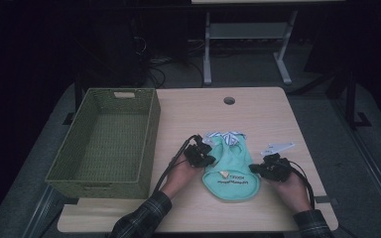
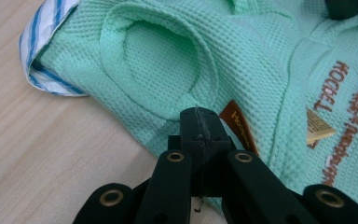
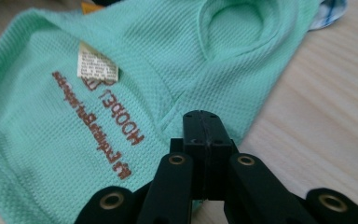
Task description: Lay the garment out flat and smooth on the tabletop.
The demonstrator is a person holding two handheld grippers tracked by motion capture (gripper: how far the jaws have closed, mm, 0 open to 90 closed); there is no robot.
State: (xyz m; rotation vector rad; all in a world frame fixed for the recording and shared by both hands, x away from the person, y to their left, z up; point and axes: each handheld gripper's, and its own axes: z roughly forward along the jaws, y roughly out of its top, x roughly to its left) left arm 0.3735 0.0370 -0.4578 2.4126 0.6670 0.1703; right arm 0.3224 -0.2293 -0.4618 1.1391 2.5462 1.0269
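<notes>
A small mint-green waffle-knit hoodie (image 1: 230,171) lies flat on the wooden table (image 1: 258,114), with brown lettering near its hem and a blue-striped white collar (image 1: 223,135) at the far end. My left gripper (image 1: 208,158) is at its left edge, jaws together and pinching the fabric (image 2: 168,60) just below an armhole. My right gripper (image 1: 255,169) is at the right edge, jaws likewise closed on a fold of the cloth (image 3: 51,140). In the right gripper view a white care label (image 3: 97,65) lies on the garment.
An empty green woven basket (image 1: 151,134) stands on the table's left half, close beside my left hand. A round cable hole (image 1: 229,100) is near the far edge. Bare tabletop lies beyond the hoodie.
</notes>
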